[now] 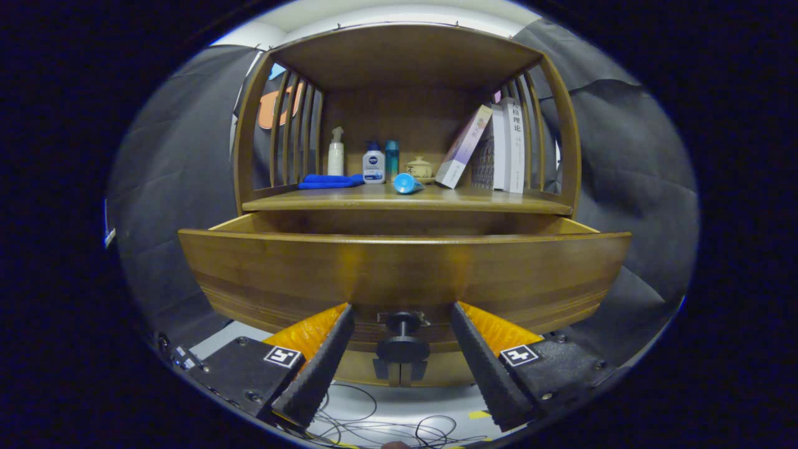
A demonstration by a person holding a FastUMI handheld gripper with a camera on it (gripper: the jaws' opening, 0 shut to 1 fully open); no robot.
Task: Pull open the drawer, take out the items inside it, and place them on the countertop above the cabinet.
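The wooden drawer (pixel 405 268) is pulled out toward me, its curved front panel right before the fingers. Its dark round knob (pixel 403 340) sits low on the front, between my two fingers and not touched by either. My gripper (pixel 403 312) is open, fingers spread to either side of the knob. The front panel hides the drawer's inside, so its contents cannot be seen. Above it lies the wooden countertop (pixel 349 201) of the cabinet, with a blue cup (pixel 406 183) on its side and a folded blue cloth (pixel 330 181).
At the back of the countertop stand a white spray bottle (pixel 336 153), a white bottle (pixel 373 165), a teal bottle (pixel 391 159) and a small lidded pot (pixel 418 167). Books (pixel 492 149) lean at the right. Slatted sides and a roof enclose the shelf. Cables (pixel 374 421) lie on the floor below.
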